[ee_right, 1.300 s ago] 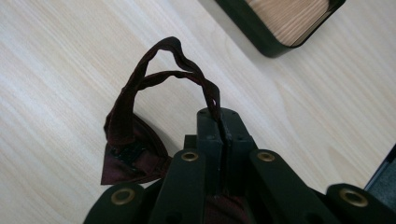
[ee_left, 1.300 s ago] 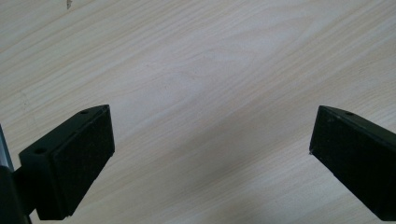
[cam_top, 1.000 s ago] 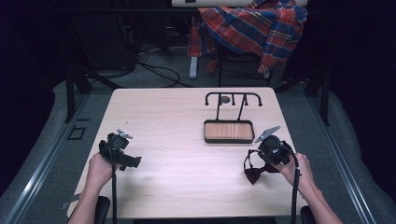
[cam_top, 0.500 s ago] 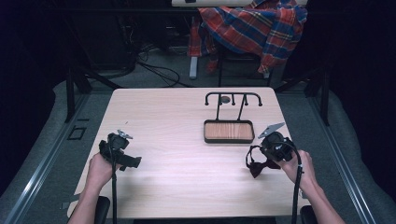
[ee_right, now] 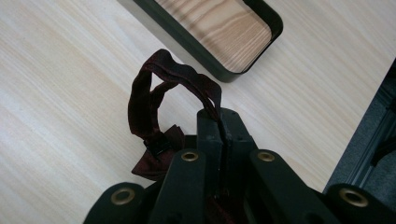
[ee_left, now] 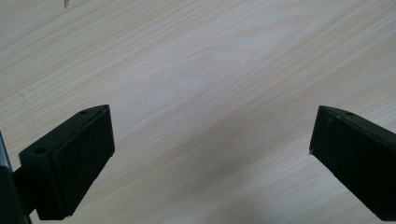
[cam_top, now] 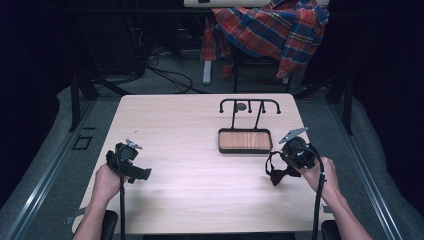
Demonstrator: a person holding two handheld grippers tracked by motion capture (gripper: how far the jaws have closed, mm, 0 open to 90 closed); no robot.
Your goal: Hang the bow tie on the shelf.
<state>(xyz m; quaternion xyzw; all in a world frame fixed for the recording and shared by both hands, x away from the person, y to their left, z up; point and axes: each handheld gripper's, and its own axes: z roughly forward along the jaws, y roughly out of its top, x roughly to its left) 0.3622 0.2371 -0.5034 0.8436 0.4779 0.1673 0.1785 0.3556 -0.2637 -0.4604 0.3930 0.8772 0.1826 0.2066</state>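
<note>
My right gripper (ee_right: 223,122) is shut on the strap of a dark red bow tie (ee_right: 145,95), whose loop arches out past the jaws while the bow hangs beneath them. From above, the right gripper (cam_top: 278,164) sits near the table's right side, just in front of the tray, with the bow tie (cam_top: 281,175) dangling over the wood. My left gripper (cam_top: 140,173) rests low over the table's left side. Its jaws (ee_left: 212,140) are open with bare tabletop between them.
A black-rimmed tray with a wooden floor (cam_top: 245,151) lies right of centre; its rim (ee_right: 187,44) is close ahead of the right gripper. A black hook stand (cam_top: 250,103) rises behind it. A plaid shirt (cam_top: 272,27) hangs on a chair beyond the table.
The right gripper has edged slightly toward the tray, carrying the bow tie with it. The left gripper has stayed where it was.
</note>
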